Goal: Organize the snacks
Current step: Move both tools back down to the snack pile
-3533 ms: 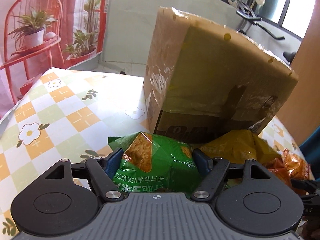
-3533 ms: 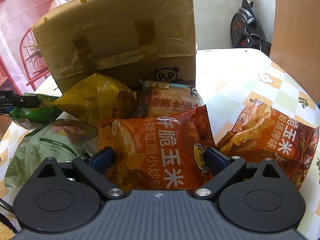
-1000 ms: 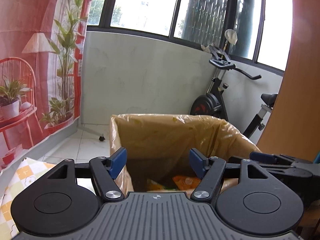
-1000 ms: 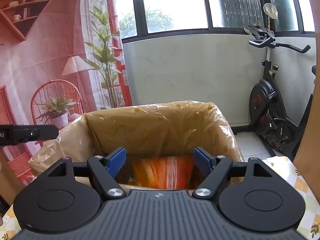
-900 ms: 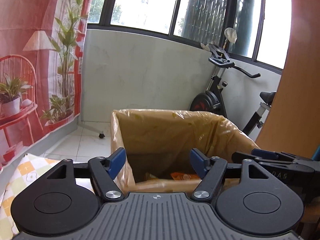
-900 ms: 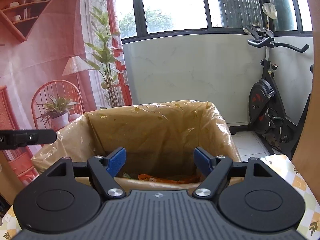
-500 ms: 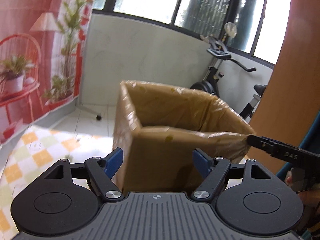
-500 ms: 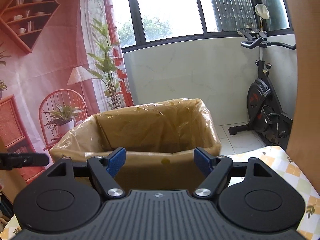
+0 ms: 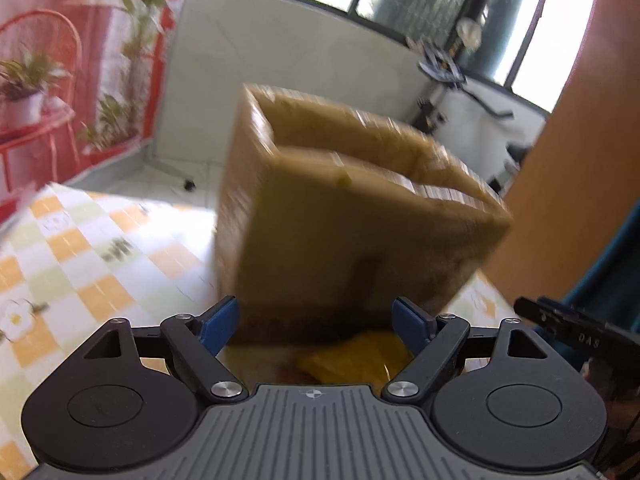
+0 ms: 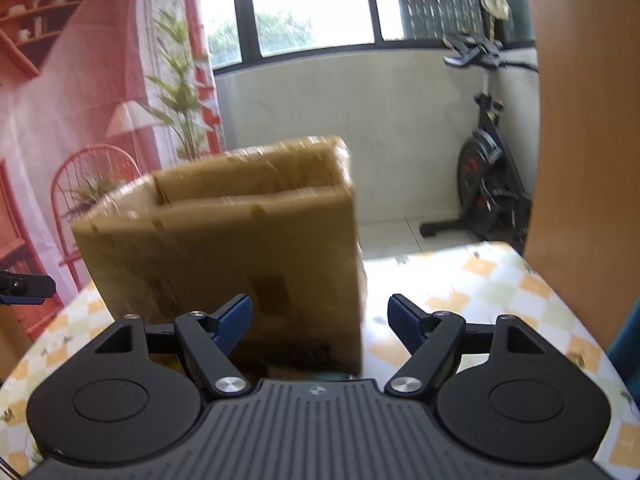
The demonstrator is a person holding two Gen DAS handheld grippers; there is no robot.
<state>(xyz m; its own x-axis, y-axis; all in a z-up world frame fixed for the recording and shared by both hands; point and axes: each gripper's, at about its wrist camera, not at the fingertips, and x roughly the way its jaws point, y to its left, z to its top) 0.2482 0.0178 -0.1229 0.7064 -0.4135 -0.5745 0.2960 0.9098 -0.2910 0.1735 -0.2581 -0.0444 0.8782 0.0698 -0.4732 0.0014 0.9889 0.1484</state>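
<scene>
The left gripper (image 9: 316, 322) is opening, nothing pinched; a yellow bag (image 9: 356, 356) is seen below it, at the foot of the box (image 9: 340, 224). The right gripper (image 10: 320, 318) is spread and empty before the box (image 10: 240, 240). The box stands on a checked, flowered tablecloth (image 10: 460, 292). Behind it are a tiled wall (image 10: 360, 100), windows (image 10: 308, 4) and an exercise bike (image 10: 488, 160). "DAS" is read on the right gripper's finger (image 9: 580, 334).

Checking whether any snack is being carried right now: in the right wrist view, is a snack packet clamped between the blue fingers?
No: the right gripper stands open and empty before the plastic-lined brown cardboard box.
</scene>
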